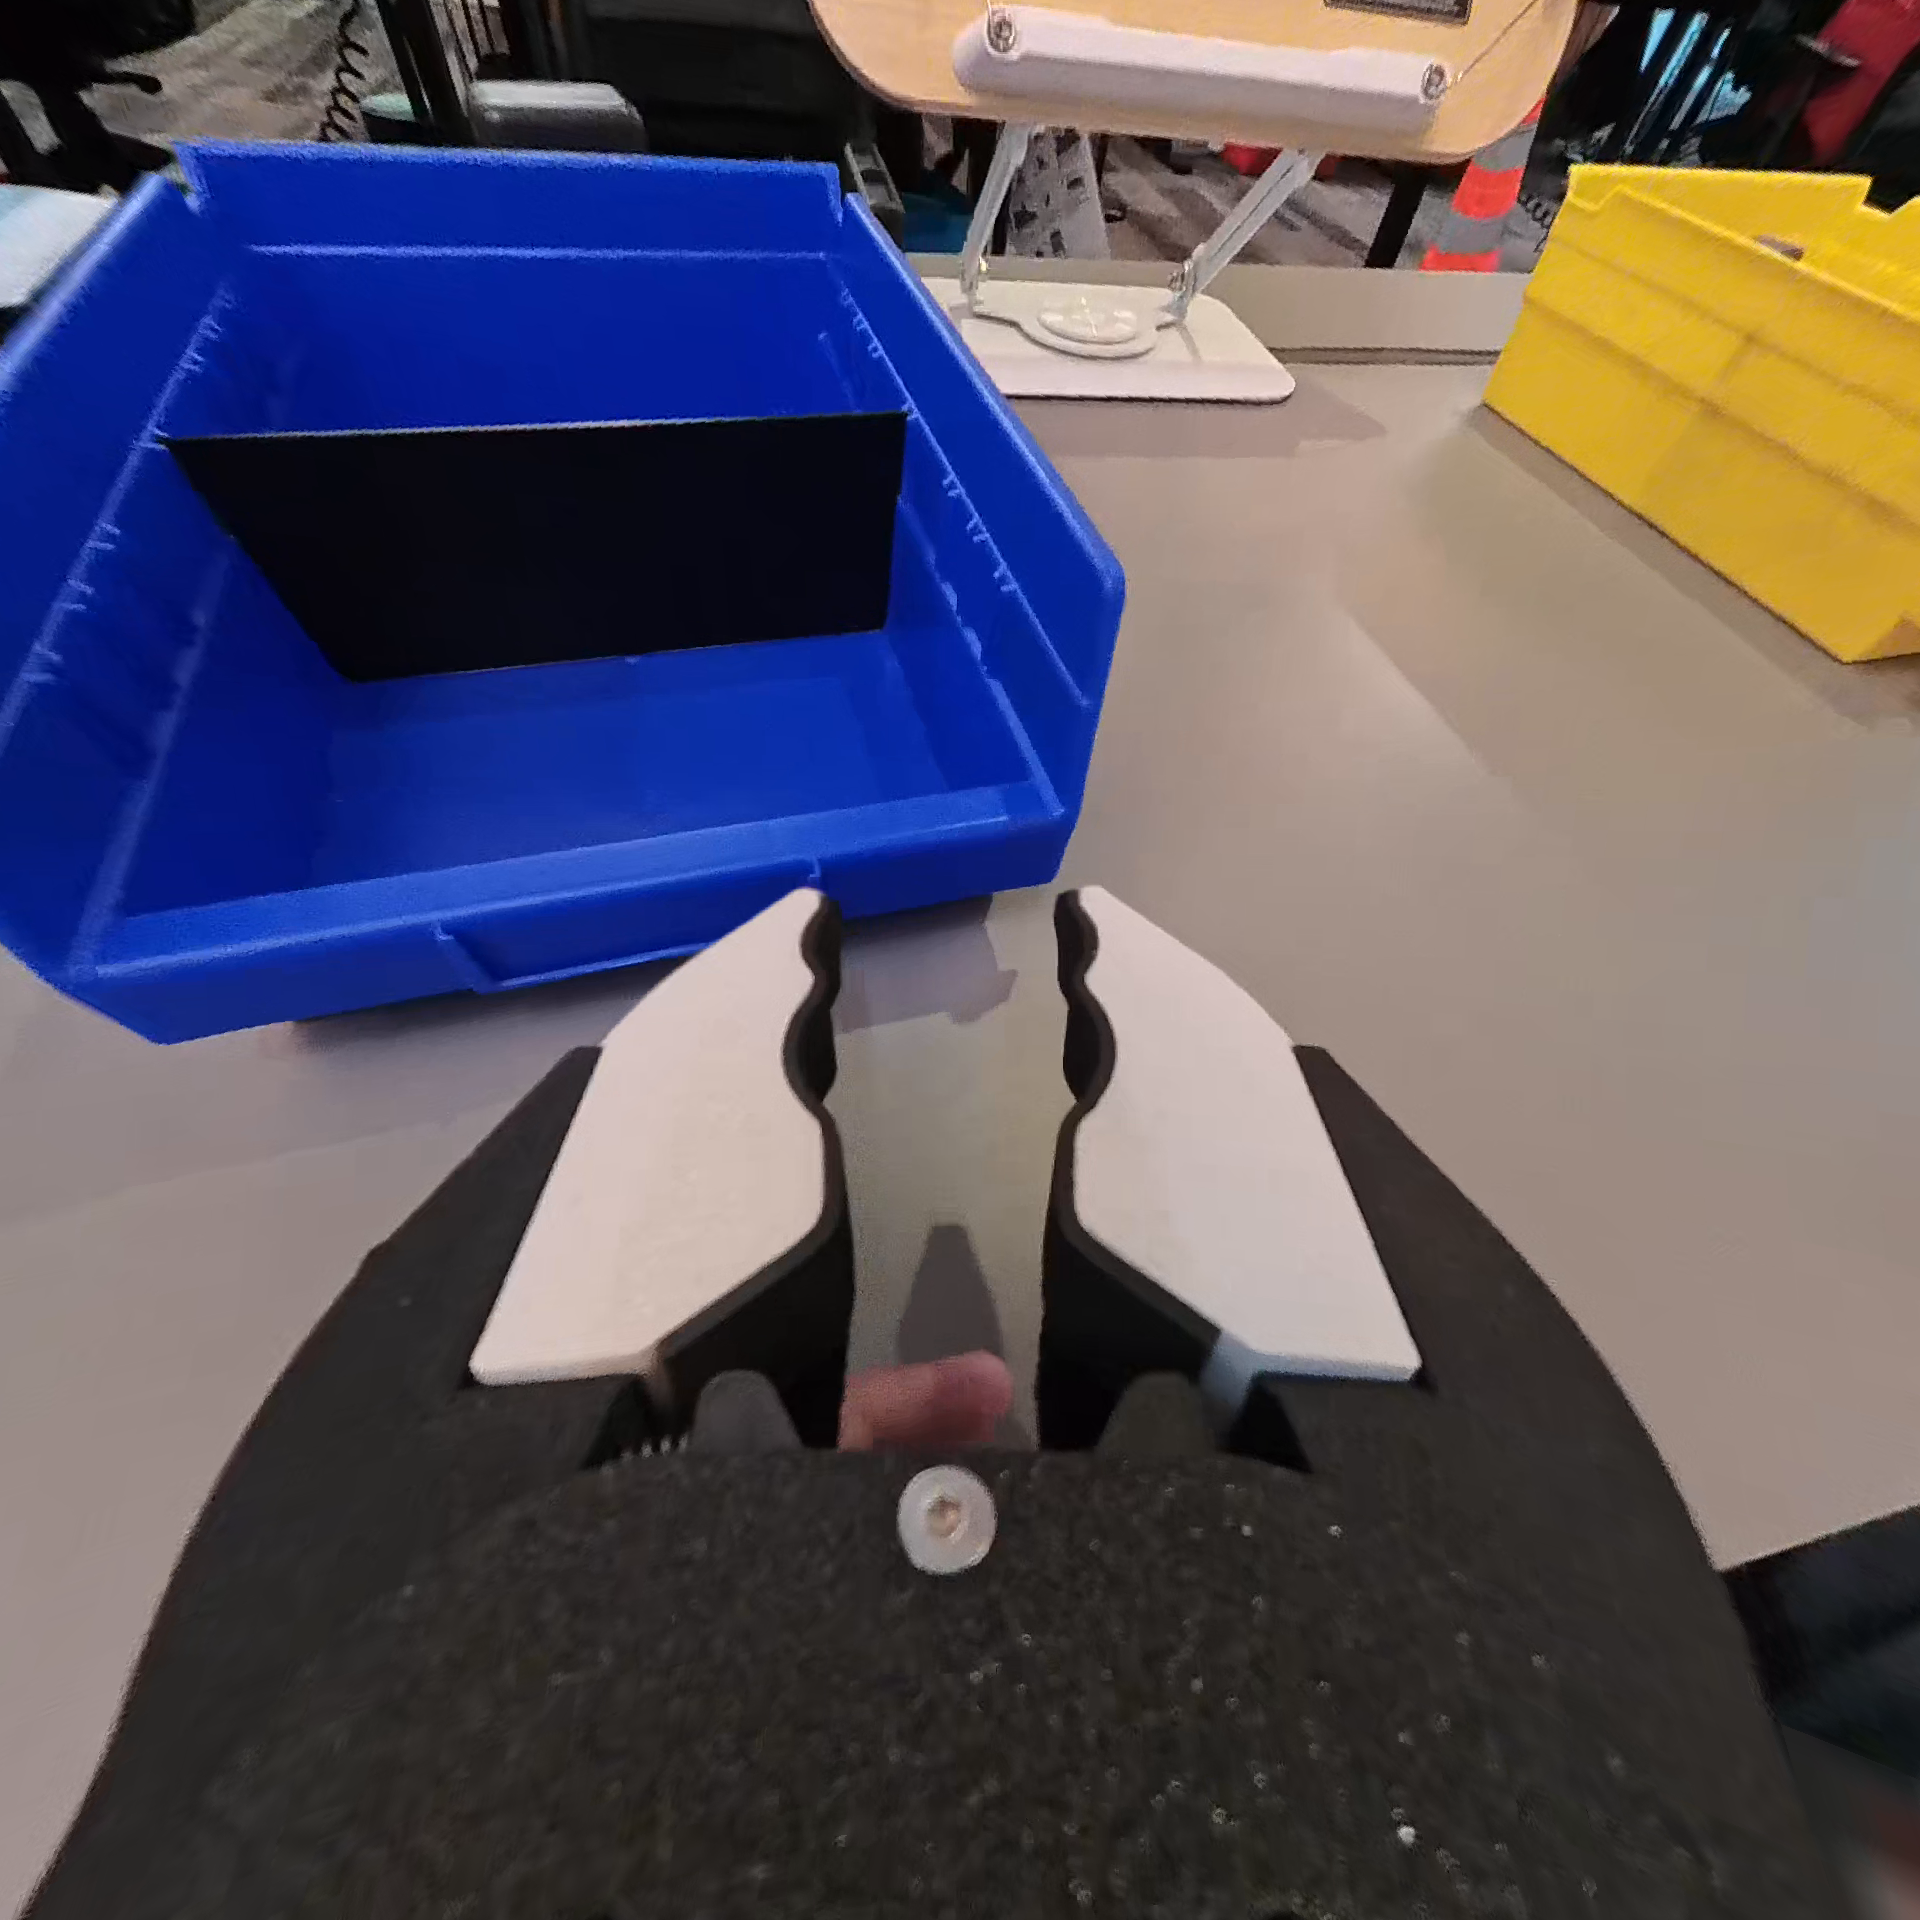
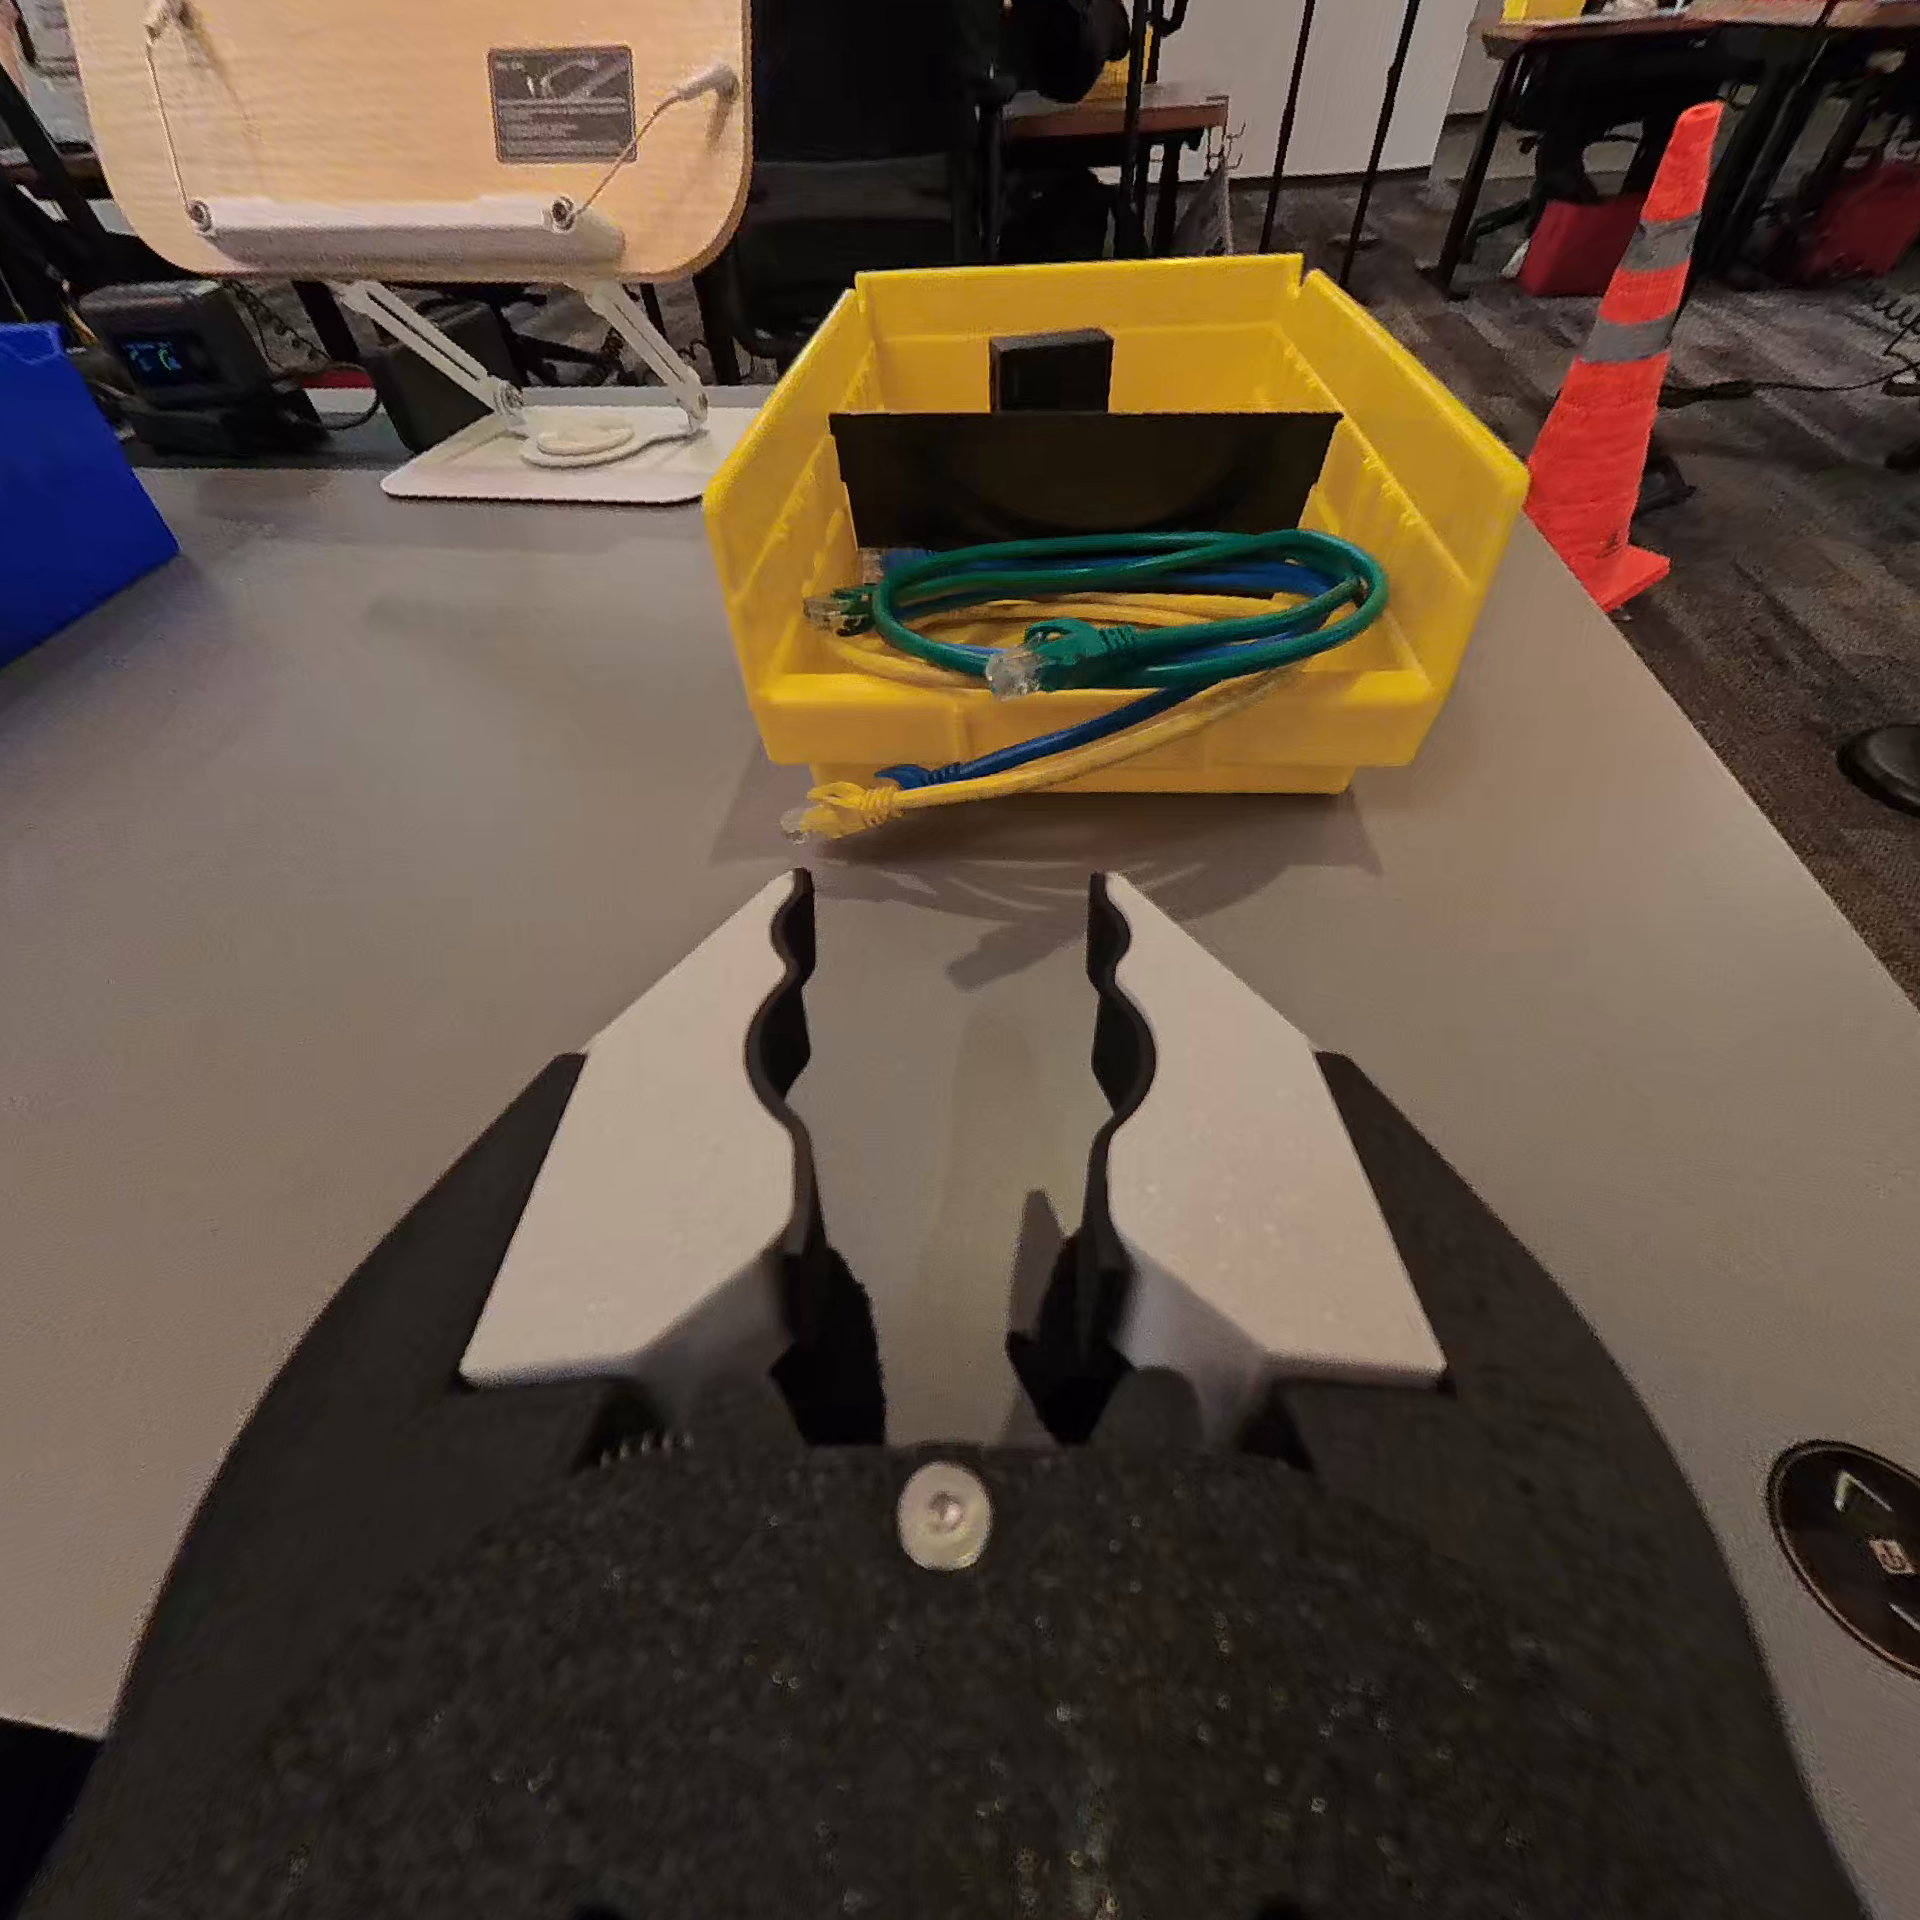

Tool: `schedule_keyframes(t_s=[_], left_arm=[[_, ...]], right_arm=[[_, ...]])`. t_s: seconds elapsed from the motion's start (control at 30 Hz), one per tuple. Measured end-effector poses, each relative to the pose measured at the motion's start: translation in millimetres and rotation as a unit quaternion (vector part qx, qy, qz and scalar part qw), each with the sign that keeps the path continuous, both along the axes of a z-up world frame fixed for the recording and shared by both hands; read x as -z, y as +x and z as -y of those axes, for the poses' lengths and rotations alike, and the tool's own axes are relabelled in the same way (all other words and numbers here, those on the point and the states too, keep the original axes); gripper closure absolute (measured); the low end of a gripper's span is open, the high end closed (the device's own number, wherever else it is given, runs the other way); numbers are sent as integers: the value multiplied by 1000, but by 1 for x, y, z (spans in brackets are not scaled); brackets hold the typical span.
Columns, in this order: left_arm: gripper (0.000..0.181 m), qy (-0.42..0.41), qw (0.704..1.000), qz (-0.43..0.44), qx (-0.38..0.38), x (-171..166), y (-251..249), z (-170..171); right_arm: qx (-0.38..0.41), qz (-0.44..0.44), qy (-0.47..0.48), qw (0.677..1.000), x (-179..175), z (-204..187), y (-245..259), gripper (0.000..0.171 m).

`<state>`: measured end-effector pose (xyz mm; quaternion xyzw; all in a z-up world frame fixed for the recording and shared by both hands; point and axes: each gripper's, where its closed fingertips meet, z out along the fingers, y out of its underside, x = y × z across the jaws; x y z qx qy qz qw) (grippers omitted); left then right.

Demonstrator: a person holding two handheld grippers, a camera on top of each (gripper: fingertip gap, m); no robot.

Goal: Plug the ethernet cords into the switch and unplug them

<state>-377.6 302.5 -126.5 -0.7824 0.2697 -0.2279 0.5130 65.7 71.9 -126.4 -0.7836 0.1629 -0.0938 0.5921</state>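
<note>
Left tongs (image 1: pixel 945 914): spread apart, nothing between them, hovering over the table (image 1: pixel 1403 935) just in front of the blue bin's near corner.

Right tongs (image 2: pixel 951 894): also spread and empty, aimed straight at the yellow bin (image 2: pixel 1091 727), close to the cord ends spilling out of it.

Progress: basically zero by the looks of it. No cord grabbed, nothing plugged in anywhere. All the plugging and unplugging left to do.

Yellow bin: front section holds a loose coil of cords, green (image 2: pixel 1132 613) on top, blue (image 2: pixel 1049 748) and yellow (image 2: pixel 1039 784) under it. Blue and yellow ends hanging over the front lip, down to the table. Green plug resting on that lip. Black divider (image 2: pixel 1081 468) across the middle.

Switch: can't say for sure. Black block (image 2: pixel 1049 369) poking up behind the divider in the yellow bin, maybe that, too hidden to tell.

Blue bin (image 1: pixel 582 904): well to the left of the yellow bin, black divider (image 1: pixel 540 530) across it, front section bare, back section hidden.

Stand (image 2: pixel 551 457): white base with a wooden board on top, behind and left of the yellow bin.

Cone (image 2: pixel 1631 343): orange, on the floor right of the yellow bin.

Next, probably: right tongs onto the yellow plug, the closest one.
</note>
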Motion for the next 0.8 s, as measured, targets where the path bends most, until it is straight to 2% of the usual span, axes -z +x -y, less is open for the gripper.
schedule_keyframes(t_s=[0.47,0.73,0.8], left_arm=[[141,12,1000,-1,9,-2,0,4],[134,17,1000,-14,19,0,3,9],[132,19,999,-15,31,0,7,13]], right_arm=[[-4,-3,-7,1000,4,-4,3,119],[-21,4,-9,1000,5,-13,-4,118],[-40,11,-26,999,9,-19,-15,125]])
